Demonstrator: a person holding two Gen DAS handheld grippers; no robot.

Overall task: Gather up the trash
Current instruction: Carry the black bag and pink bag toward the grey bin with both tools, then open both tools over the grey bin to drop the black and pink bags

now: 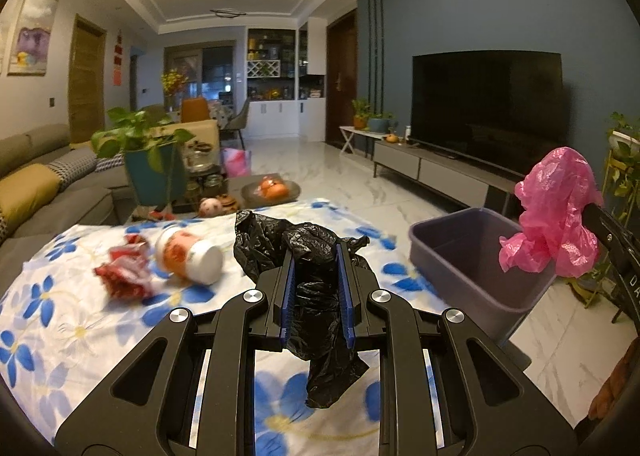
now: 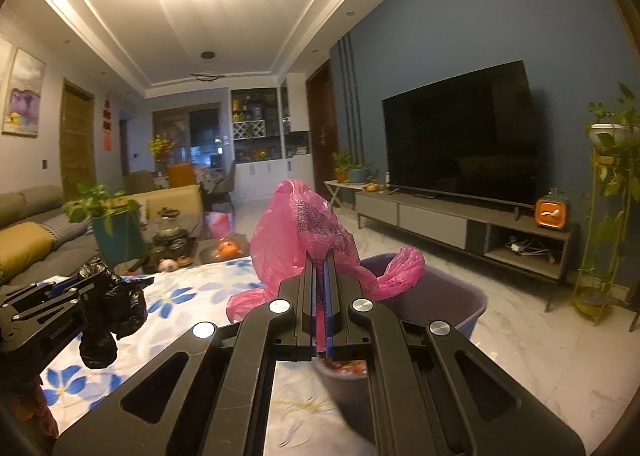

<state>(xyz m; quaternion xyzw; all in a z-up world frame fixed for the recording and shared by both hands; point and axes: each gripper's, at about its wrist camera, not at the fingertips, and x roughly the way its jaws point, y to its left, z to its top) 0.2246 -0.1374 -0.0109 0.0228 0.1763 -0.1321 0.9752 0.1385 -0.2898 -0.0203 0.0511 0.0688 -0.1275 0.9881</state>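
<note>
My left gripper is shut on a crumpled black plastic bag, held above the flowered tablecloth; the bag hangs out below the jaws. My right gripper is shut on a pink plastic bag, which bulges over a purple bin. In the left wrist view the pink bag hangs at the right over the purple bin. In the right wrist view the left gripper with its black bag shows at the left. On the cloth lie a tipped paper cup and a red crumpled wrapper.
Beyond the cloth stand a potted plant, glass jars and a plate with orange fruit. A grey sofa runs along the left. A television on a low cabinet fills the right wall, with marble floor between.
</note>
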